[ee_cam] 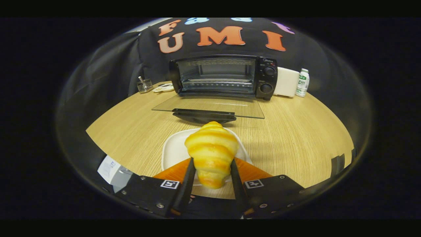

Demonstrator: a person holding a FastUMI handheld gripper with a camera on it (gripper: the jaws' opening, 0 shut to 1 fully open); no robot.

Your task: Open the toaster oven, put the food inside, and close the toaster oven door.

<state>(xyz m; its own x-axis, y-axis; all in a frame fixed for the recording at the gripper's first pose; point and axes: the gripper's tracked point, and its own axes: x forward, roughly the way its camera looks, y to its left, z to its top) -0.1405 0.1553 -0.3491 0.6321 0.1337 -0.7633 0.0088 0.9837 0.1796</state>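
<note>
Your tool (212,171) holds the glossy yellow croissant-shaped food (212,148) low in the centre of the frame, one finger pressed on each flank, above the white square plate (172,148). The black toaster oven (223,77) stands at upper centre on the pale wooden worktop (296,131), its glass door (210,107) folded down flat toward you. The grip sits near the tapered end, so the food could likely slip. Carry it too low and it may strike the door's edge.
</note>
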